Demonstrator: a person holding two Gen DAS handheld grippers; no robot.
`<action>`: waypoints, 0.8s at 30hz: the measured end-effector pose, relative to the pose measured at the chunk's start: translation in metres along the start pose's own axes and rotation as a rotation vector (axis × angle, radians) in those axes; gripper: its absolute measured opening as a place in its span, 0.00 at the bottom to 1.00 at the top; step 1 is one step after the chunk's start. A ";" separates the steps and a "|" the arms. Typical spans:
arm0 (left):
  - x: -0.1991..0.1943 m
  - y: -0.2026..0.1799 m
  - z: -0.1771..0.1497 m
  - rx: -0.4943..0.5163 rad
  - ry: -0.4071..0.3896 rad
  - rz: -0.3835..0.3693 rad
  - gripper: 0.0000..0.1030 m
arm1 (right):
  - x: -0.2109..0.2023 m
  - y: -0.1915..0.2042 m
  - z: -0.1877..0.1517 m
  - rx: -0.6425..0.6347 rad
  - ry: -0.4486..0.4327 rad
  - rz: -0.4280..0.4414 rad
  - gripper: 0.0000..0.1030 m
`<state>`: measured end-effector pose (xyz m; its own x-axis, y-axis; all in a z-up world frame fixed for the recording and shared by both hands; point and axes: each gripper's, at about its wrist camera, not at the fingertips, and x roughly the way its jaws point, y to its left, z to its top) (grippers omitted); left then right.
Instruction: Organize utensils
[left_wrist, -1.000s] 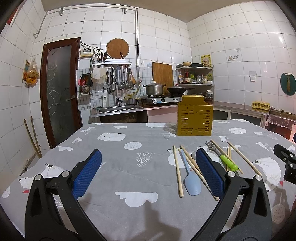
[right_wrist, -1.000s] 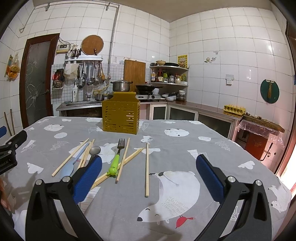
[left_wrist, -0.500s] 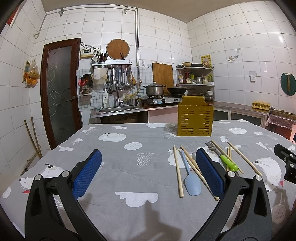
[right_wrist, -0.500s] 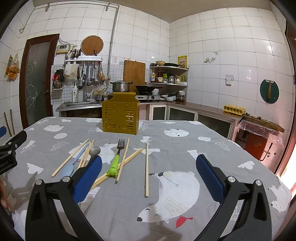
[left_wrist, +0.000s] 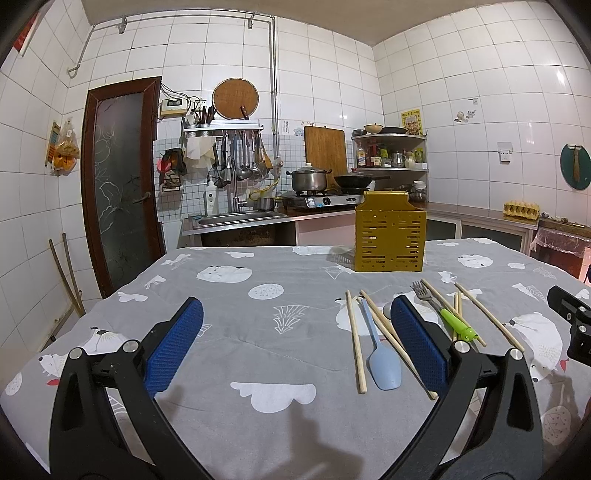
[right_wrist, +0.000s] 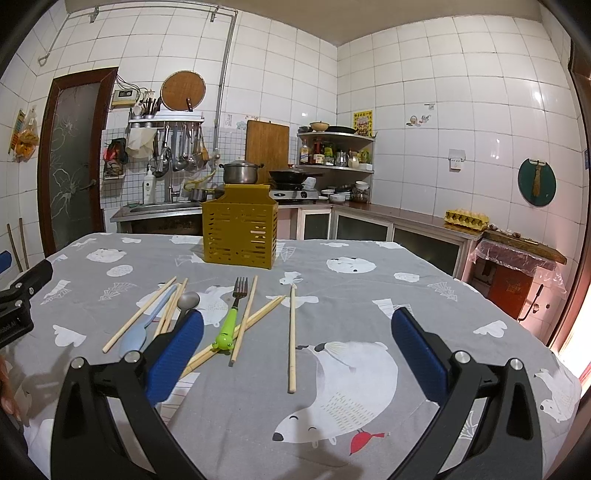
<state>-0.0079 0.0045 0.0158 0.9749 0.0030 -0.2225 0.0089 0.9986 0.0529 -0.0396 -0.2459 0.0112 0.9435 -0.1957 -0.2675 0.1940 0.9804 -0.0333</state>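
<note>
A yellow slotted utensil holder (left_wrist: 388, 238) (right_wrist: 240, 232) stands at the far side of the table. In front of it lie several wooden chopsticks (left_wrist: 355, 339) (right_wrist: 291, 336), a light blue spoon (left_wrist: 382, 360) (right_wrist: 142, 328), a grey metal spoon (right_wrist: 187, 301) and a green-handled fork (left_wrist: 448, 317) (right_wrist: 232, 317). My left gripper (left_wrist: 295, 339) is open and empty, low over the cloth left of the utensils. My right gripper (right_wrist: 295, 347) is open and empty, above the single chopstick at the right of the pile.
The table carries a grey cloth (left_wrist: 240, 295) with white animal prints. Behind it are a sink counter (left_wrist: 236, 221), a stove with a pot (left_wrist: 308, 179) and a wok, and a corner shelf. A door (left_wrist: 120, 177) is at left. A red cabinet (right_wrist: 513, 277) stands at right.
</note>
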 end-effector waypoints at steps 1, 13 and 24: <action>0.000 0.000 -0.001 0.000 0.001 0.000 0.95 | 0.000 0.000 0.000 0.000 0.000 0.000 0.96; 0.000 0.000 0.000 0.001 0.000 0.000 0.95 | -0.001 0.000 0.001 0.000 -0.001 -0.001 0.96; -0.001 0.001 0.000 0.000 -0.006 0.003 0.95 | -0.002 -0.003 0.003 0.000 -0.017 -0.005 0.96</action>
<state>-0.0083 0.0056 0.0164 0.9763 0.0054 -0.2164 0.0064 0.9986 0.0535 -0.0413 -0.2480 0.0153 0.9469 -0.2005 -0.2513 0.1983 0.9795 -0.0343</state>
